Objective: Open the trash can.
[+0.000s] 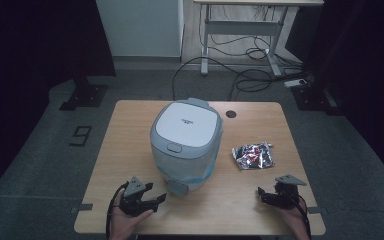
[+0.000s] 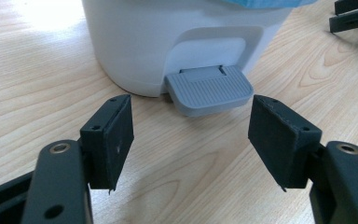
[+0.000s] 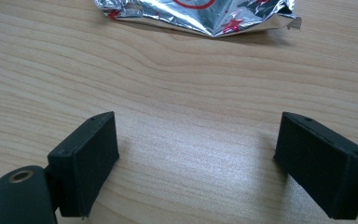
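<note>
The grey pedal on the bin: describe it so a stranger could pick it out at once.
Start at the wooden table and find the white lidded bin standing near its middle. At the foot of the bin, on the side facing the person, a small grey pedal sticks out from a recess. It is ribbed and flat, unlike the crinkled foil wrapper lying to the bin's right.
</note>
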### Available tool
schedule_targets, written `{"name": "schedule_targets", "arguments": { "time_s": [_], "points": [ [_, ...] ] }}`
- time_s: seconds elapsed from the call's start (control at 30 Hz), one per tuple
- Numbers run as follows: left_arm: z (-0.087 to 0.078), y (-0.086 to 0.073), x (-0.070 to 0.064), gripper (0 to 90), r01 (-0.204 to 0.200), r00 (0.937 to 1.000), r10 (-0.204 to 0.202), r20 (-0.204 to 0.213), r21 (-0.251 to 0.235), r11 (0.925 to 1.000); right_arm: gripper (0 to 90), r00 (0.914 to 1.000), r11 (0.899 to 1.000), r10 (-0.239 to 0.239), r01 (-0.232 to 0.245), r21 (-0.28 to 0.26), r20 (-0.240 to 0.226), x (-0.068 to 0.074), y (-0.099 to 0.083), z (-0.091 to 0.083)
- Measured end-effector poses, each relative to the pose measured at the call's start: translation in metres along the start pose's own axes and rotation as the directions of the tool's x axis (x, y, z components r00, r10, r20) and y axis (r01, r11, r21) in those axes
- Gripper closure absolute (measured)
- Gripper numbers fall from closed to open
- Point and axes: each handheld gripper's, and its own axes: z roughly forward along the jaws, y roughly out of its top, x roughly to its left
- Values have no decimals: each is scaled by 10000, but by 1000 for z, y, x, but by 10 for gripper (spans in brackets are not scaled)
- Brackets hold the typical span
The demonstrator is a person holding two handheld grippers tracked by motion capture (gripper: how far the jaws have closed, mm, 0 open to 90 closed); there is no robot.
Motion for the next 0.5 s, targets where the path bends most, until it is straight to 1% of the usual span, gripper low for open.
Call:
{"name": "schedule_targets", "arguments": {
  "time_s": [0.13,0.27,0.37,0.5],
  "points": [
    [-1,0,1,313,108,9999,-108,-50,-80,9999,126,10000,10000,-2,2,1,7,0,0,0],
    [-3,0,0,341,151,9998,-153,-142,-167,9997,127,10000,10000,13,-13,3,23,0,1,1],
    [-4,0,1,361,189,9997,-192,-118,-245,9995,127,10000,10000,30,-30,2,41,0,1,1],
    [-4,0,2,412,260,9996,-263,-70,-365,9990,127,10000,10000,32,-32,-1,41,0,1,1]
  ]
}}
